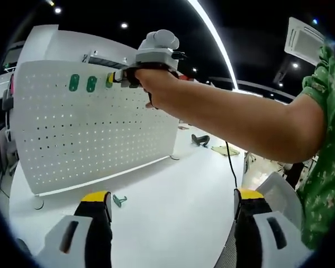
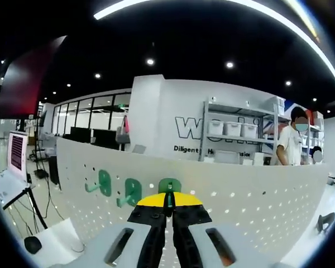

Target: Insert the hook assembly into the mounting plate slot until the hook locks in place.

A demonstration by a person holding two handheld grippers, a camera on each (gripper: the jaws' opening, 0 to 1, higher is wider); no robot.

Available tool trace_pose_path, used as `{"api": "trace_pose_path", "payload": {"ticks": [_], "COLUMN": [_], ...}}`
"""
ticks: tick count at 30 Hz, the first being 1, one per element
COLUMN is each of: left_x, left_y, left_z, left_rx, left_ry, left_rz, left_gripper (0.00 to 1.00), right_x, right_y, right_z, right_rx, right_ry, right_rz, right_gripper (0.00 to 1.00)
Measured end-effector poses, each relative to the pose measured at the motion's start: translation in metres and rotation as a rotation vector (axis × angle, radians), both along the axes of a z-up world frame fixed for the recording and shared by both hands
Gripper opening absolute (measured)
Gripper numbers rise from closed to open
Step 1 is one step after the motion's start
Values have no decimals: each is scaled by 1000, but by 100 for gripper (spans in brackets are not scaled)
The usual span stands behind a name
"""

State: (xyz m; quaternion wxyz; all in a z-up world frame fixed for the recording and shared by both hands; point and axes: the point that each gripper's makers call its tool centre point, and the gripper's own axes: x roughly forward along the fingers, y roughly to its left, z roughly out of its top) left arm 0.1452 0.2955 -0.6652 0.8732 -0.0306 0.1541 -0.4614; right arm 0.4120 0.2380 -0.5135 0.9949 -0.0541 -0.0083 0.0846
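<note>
Right gripper (image 2: 168,207) clamps green hook (image 2: 169,196) against pegboard (image 2: 257,206); left gripper (image 1: 173,204) gapes.

Your left yellow-tipped black gripper (image 1: 173,202) gapes wide; your bare right forearm (image 1: 234,120) extends, right yellow-tipped gripper (image 2: 168,202) pinched nearly closed.

In the right gripper view, the yellow-tipped right gripper (image 2: 168,202) hides all but the top of the third green plastic hook (image 2: 170,185) on the white perforated metal mounting plate (image 2: 257,204). At three o'clock, the plate runs off the view. In the left gripper view, a small green hook (image 1: 119,200) on the white table (image 1: 173,206) is too small to make out.
</note>
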Motion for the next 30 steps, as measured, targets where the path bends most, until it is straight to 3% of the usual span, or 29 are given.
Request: {"api": "trace_pose_path", "payload": {"ticks": [30], "left_x": [2], "left_y": [2], "left_z": [-2], "left_rx": [-3], "left_ry": [4], "left_rz": [-9], "left_gripper": [91], "right_x": [7], "right_y": [-4], "right_z": [0], "right_rx": [8], "right_ry": [11], "right_rz": [-28], "right_gripper": [1]}}
